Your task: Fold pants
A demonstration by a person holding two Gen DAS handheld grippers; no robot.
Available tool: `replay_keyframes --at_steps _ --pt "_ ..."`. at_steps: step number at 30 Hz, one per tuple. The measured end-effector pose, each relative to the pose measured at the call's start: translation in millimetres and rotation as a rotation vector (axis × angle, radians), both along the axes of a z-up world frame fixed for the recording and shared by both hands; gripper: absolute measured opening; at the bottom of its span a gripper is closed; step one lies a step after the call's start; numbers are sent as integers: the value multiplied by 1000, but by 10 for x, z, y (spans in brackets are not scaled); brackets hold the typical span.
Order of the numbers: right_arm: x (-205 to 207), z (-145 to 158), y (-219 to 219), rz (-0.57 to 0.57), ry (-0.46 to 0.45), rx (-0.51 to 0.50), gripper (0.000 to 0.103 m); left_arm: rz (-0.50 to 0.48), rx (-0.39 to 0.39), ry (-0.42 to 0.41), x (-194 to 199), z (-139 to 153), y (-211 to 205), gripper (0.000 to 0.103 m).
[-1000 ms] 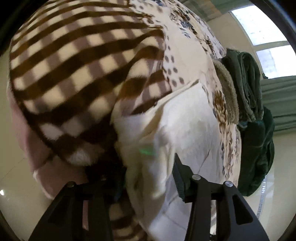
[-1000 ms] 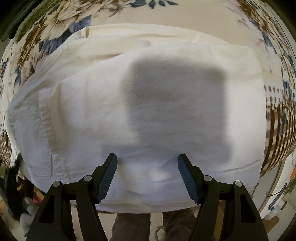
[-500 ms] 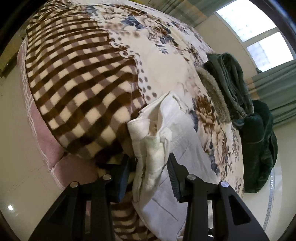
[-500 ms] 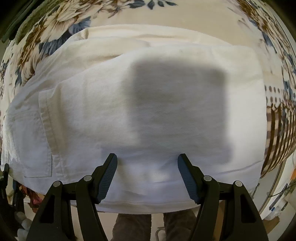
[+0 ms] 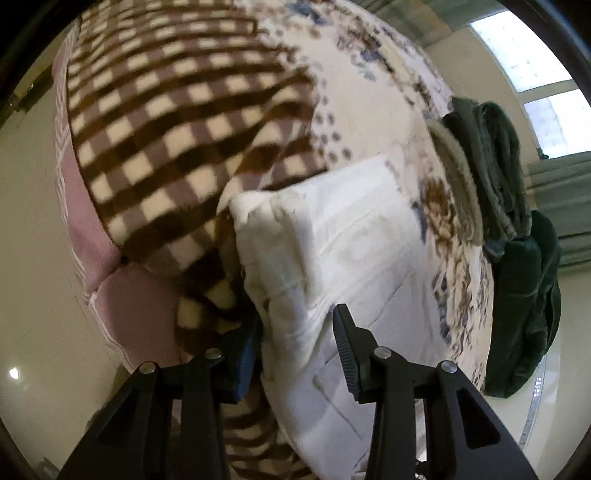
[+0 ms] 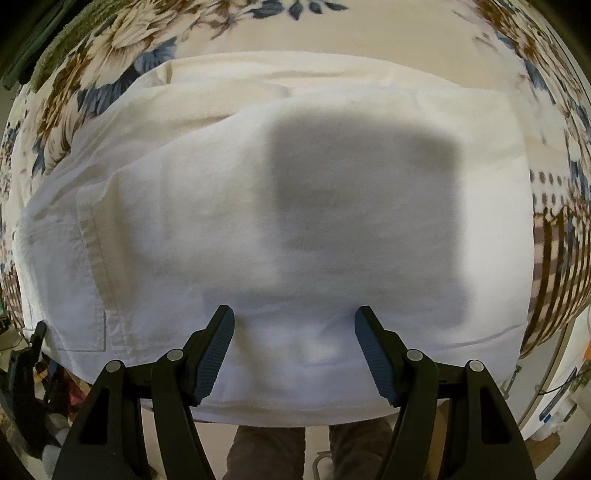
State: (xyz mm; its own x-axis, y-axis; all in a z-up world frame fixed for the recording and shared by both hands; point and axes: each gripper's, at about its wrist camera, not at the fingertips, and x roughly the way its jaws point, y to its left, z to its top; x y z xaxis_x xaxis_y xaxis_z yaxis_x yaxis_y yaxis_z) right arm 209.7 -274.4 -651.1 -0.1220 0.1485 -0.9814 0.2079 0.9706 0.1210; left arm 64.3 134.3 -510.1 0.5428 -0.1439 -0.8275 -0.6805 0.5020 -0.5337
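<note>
White pants (image 6: 221,229) lie folded in layers on a bed with a floral cover (image 6: 369,33). My right gripper (image 6: 293,332) is open and hovers just above the pants' near edge; its shadow falls on the cloth. In the left wrist view the pants (image 5: 354,251) show as a thick folded stack at the bed's corner. My left gripper (image 5: 297,332) straddles the stack's folded end, with one finger on each side of the cloth. The jaws stand fairly wide apart and I cannot tell whether they pinch the cloth.
A brown checked blanket (image 5: 177,122) covers the bed's left part, over a pink mattress edge (image 5: 92,229). Dark green clothes (image 5: 495,177) are heaped at the bed's far side. A person's legs (image 6: 306,454) stand at the bed edge below the right gripper.
The left gripper has swung around the pants' folded end; its jaws went from wide to narrow around the cloth, then wider again. The right gripper has not moved.
</note>
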Motion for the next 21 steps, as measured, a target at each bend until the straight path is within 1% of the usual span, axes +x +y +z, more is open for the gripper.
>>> replay_keyframes --at_steps 2,3,4,6,7,9,10,11,13,15,18,19,21 --pt "-12 -7 -12 -4 2 -1 70 -1 49 -5 2 31 26 36" --pt "-7 -3 -19 -7 5 0 70 12 59 -11 2 8 79 36" --pt "-5 0 -23 -10 6 2 70 43 58 -10 10 -37 169 36" --pt "3 16 -34 -18 7 9 70 74 38 -16 40 -86 293 35" --pt "0 19 -36 -19 6 12 70 76 46 -22 92 -67 329 35" --pt "5 28 -50 -19 2 10 70 57 101 -33 150 34 328 35" --pt "-3 23 -52 -20 3 12 70 41 125 -58 171 117 318 36" --pt "-13 21 -53 -22 5 12 70 34 131 -73 179 155 306 36" --pt "-32 14 -50 -24 5 12 70 16 127 -93 207 184 265 35" --pt "-58 -3 -48 -21 6 11 70 -15 117 -105 220 146 240 35" --pt "-68 -3 -40 -25 8 16 70 -15 115 -70 244 -3 320 37" --pt "-63 -1 -44 -24 9 18 70 -7 102 -53 243 -93 375 38" --pt "-65 1 -52 -24 10 23 70 1 17 -55 261 -308 491 40"
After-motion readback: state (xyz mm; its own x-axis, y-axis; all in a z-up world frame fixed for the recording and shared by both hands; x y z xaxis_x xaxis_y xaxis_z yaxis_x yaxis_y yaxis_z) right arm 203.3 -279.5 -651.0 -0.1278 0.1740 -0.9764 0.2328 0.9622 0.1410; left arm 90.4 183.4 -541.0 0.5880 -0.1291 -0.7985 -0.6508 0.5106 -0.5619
